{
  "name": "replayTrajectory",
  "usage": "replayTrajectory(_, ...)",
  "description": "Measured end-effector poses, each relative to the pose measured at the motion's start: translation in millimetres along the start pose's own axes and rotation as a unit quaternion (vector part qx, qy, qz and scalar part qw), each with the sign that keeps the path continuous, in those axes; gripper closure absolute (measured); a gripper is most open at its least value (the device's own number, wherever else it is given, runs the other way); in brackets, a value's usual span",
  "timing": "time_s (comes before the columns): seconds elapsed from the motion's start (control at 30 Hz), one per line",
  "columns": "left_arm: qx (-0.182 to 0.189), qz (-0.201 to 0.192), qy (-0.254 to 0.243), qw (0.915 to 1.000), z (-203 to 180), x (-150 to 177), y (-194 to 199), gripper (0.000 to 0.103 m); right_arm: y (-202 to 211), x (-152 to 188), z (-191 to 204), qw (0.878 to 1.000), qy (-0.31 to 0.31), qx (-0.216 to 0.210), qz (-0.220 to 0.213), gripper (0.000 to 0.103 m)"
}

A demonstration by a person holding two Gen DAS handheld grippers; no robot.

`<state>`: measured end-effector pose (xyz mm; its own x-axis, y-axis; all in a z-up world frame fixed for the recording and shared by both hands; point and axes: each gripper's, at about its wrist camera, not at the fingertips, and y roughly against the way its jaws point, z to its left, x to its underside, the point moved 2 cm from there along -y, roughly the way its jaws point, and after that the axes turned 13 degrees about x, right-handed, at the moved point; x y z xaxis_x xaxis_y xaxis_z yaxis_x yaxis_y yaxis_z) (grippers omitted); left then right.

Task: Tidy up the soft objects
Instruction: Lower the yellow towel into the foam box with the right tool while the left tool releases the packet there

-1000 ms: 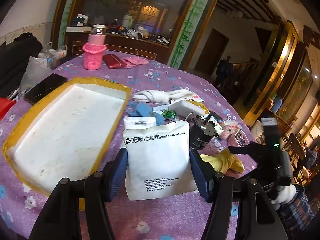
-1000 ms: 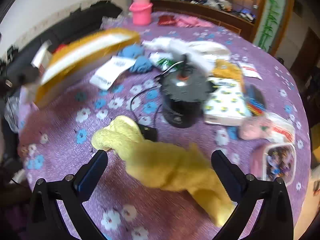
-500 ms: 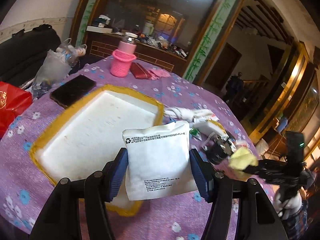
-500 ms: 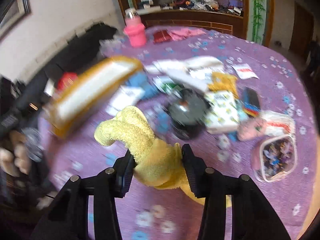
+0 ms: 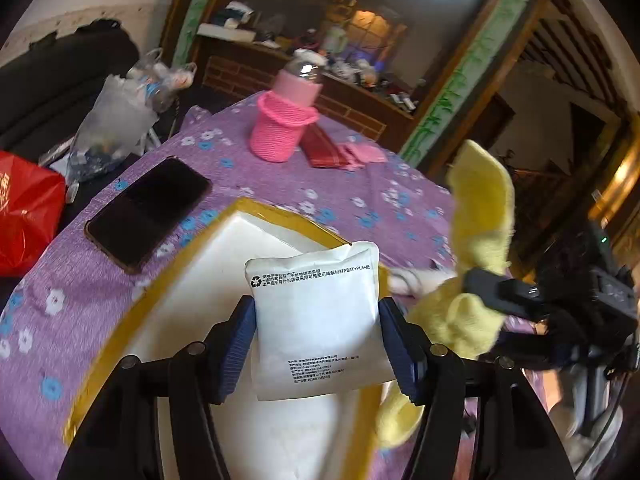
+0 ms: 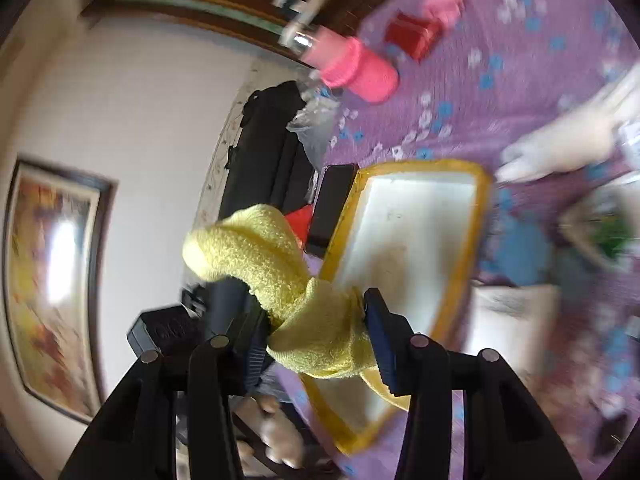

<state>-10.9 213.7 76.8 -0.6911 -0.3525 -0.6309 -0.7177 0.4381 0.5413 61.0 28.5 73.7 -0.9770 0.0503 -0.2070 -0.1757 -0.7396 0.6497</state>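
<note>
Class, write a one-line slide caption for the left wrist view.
Left gripper holds a white pouch over the tray; right gripper brings a yellow cloth.

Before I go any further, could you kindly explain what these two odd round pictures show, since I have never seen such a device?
There is no robot here: a person carries a two-finger gripper in each hand, and a wide-angle camera on each one looks forward along its fingers, which bends the picture round.

The left camera shows the left gripper closed on a white printed pouch, above a white tray with a yellow rim. The right camera, rolled sideways, shows the right gripper closed on a yellow towel beside that same tray.

The table wears a purple flowered cloth. On it lie a black phone, a pink knitted holder with a bottle, a red wallet and, in the blurred right view, more clutter that I cannot make out.
</note>
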Motion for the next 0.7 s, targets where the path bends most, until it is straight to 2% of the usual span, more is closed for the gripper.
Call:
replayTrajectory(0.1,-0.02,0.001,0.004,0.9998,14,-9,-16,0.036,-34,-19,-18,0.999,-0.049,0.013,0.012,0.057)
replayTrajectory(0.23,-0.049,0.006,0.005,0.9988,28,-13,-33,0.031,-58,-29,-36,0.996,-0.067,0.05,0.013,0.055)
replayTrajectory(0.3,-0.058,0.009,0.006,0.9983,33,-12,-39,0.028,-64,-32,-34,0.996,-0.053,0.072,0.009,0.053)
replayTrajectory(0.37,-0.061,0.01,0.007,0.998,37,-11,-43,0.024,-61,-32,-27,0.995,-0.032,0.092,0.001,0.045)
replayTrajectory(0.43,-0.054,0.013,0.022,0.9982,41,-9,-44,0.02,-58,-33,-14,0.992,0.006,0.126,-0.02,0.029)
replayTrajectory(0.47,-0.048,0.016,0.03,0.9983,42,-8,-45,0.019,-54,-30,-10,0.989,0.024,0.142,-0.033,0.025)
replayTrajectory(0.57,-0.056,0.021,0.034,0.9976,43,-1,-46,0.017,-38,-25,7,0.979,0.071,0.174,-0.074,0.024)
replayTrajectory(0.7,-0.079,0.03,0.048,0.9953,48,9,-47,0.017,-14,-11,12,0.971,0.106,0.191,-0.101,0.024)
